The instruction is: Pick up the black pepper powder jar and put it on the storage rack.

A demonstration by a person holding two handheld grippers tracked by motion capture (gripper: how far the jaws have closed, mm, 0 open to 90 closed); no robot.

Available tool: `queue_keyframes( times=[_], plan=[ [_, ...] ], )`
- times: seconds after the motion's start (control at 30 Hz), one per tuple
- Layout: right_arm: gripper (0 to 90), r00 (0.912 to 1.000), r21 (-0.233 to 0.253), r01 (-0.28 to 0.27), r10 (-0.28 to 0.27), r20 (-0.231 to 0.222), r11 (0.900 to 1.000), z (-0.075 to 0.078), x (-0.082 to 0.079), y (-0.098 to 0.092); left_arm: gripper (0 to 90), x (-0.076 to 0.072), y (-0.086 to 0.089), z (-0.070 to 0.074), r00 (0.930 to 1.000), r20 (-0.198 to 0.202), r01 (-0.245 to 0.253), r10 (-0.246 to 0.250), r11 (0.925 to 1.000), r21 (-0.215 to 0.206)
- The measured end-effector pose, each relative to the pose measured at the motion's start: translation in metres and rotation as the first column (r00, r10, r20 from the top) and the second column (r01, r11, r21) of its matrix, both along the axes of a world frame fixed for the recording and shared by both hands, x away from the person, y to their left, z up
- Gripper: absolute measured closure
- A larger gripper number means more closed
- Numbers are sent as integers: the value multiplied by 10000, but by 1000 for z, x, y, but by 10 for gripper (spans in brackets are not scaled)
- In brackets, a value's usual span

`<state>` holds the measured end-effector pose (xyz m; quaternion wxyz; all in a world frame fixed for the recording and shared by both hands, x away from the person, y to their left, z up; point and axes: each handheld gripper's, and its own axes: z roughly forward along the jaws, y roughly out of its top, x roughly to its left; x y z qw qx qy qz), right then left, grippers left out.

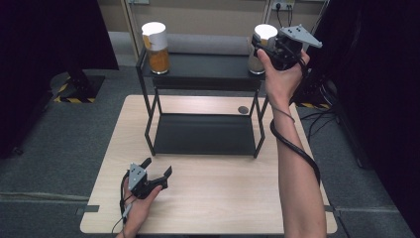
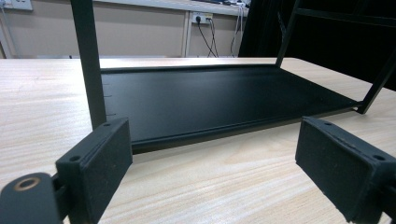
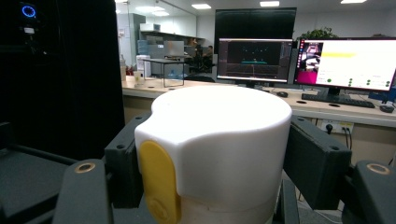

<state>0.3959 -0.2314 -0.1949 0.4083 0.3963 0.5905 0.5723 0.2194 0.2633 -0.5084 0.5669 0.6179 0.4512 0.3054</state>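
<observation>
In the high view the person's right forearm stretches straight up the bench point(image 1: 208, 198) toward 12 o'clock, the wrist lifted to the top tier of a black two-tier rack point(image 1: 203, 74). The right gripper point(image 1: 262, 47) sits at about 1 o'clock of the scene, turned toward the left, its grey plate uppermost and its cable coiling back down the forearm. Its jaws are clenched on the white lid of a jar point(image 1: 261, 49) that stands upright at the right end of the top shelf. In the right gripper view the jar's white lid point(image 3: 219, 140), with a yellow tab on its near-left side, fills the gap between the jaws, one pad point(image 3: 315, 161) pressed at 3 o'clock of the lid and the other at 9 o'clock.

A second jar point(image 1: 156, 47), holding orange contents under a matching white lid, stands at the left end of the same shelf, well apart.

The left hand rests low at 7 o'clock on the bench, its left gripper point(image 1: 159, 168) aimed at the rack's lower tray point(image 2: 219, 100), jaws released wide and holding nothing.
</observation>
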Motion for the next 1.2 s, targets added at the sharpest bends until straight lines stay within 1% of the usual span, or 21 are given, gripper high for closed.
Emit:
queue_keyframes(
  times=[0.2,0.27,0.3,0.33,0.37,0.57,0.7,0.8,1.0,1.03,1.2],
  plan=[
    [294,10000,-18,2,-2,19,10000,-1,0,1,102,0,0,0,10000,-4,13,-13,10000,-5],
    [257,10000,-16,-38,38,-5,10000,0,1,1,102,0,0,0,10000,1,18,-18,10000,-2],
    [221,10000,3,32,-32,20,10000,-1,0,2,102,0,0,0,10000,-4,21,-21,10000,0],
    [210,10000,37,69,-69,-1,10000,0,-1,2,102,0,0,0,10000,-1,22,-22,10000,4],
    [207,10000,140,44,-44,35,9999,-2,-1,1,103,0,0,0,10000,-2,21,-21,10000,15],
    [158,10000,199,2,-4,68,9998,-3,-3,0,103,0,0,0,10000,9,32,-32,10000,31],
    [145,10000,248,-16,15,77,9997,-4,-4,-1,103,0,0,0,10000,7,27,-27,10000,11],
    [131,9999,301,-32,29,122,9995,-4,-8,-3,103,0,0,0,10000,7,27,-27,10000,8],
    [118,9998,204,-79,75,198,9998,-3,-16,-6,103,0,0,0,10000,6,30,-30,10000,22],
    [118,9997,198,-68,63,222,9998,-4,-20,-6,103,0,0,0,10000,4,27,-27,10000,17],
    [117,9997,280,-121,116,201,9995,-9,-28,-10,103,0,0,0,10000,12,26,-26,10000,39]
  ],
)
